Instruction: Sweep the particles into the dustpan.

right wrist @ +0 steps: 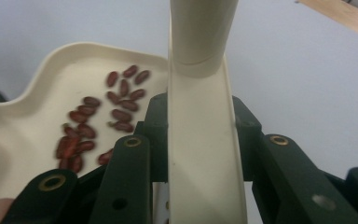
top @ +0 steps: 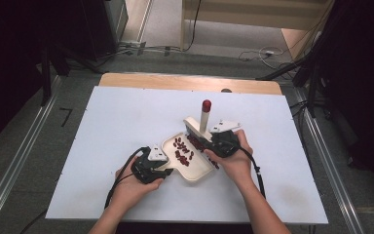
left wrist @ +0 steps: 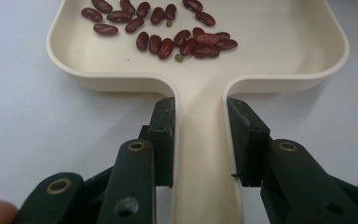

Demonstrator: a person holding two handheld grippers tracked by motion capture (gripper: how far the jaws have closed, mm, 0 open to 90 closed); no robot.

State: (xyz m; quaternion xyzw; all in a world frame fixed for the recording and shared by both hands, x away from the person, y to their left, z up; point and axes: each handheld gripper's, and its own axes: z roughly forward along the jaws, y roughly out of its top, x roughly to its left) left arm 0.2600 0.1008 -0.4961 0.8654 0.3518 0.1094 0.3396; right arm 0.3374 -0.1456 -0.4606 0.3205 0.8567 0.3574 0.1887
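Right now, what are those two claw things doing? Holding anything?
Left gripper: closed on the cream dustpan's handle.
Right gripper: closed on the cream brush, over the beans.

Cut off, blurred, hidden

Cream plastic brush handle (right wrist: 200,154) runs past frame top; dark red kidney beans (right wrist: 81,140) blur; brush bristles hidden.

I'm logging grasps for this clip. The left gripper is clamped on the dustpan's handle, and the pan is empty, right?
Not quite. The left gripper is clamped on the dustpan handle, but the pan isn't empty: red beans lie scattered in it, as the left gripper view shows.
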